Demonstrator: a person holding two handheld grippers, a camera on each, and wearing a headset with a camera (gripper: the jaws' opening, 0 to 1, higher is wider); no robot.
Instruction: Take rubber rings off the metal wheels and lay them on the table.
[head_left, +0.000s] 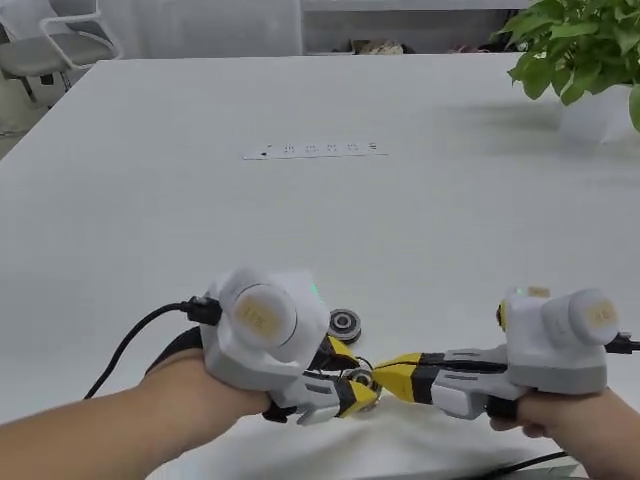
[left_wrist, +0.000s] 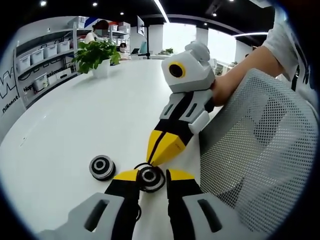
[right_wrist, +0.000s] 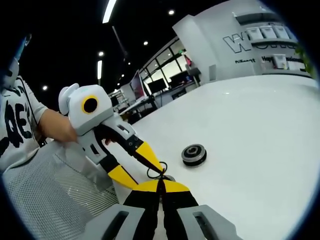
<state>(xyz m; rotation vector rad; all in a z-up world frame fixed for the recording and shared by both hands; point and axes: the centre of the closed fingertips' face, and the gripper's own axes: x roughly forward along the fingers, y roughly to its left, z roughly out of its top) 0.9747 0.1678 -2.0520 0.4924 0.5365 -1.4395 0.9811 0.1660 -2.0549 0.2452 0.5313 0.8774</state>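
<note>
One metal wheel (left_wrist: 151, 179) clamped between the left gripper (left_wrist: 150, 174) fingers, over the near bench (head_left: 320, 220) edge. Thin black rubber ring (right_wrist: 153, 169) looping partly off that wheel, pinched in the right gripper (right_wrist: 161, 183) fingers, pressed together. A second wheel (left_wrist: 102, 167) flat on the bench, just beyond the held wheel.

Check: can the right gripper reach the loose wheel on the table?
Probably yes: the loose wheel lies on bare table nearby, nothing between. But the right gripper looks shut on a ring.

The left tool (left_wrist: 151, 176) clamps a metal wheel (left_wrist: 150, 179), the right tool (left_wrist: 158, 162) pinches its rubber ring (left_wrist: 140, 166), and a second wheel (left_wrist: 102, 167) lies beside.
</note>
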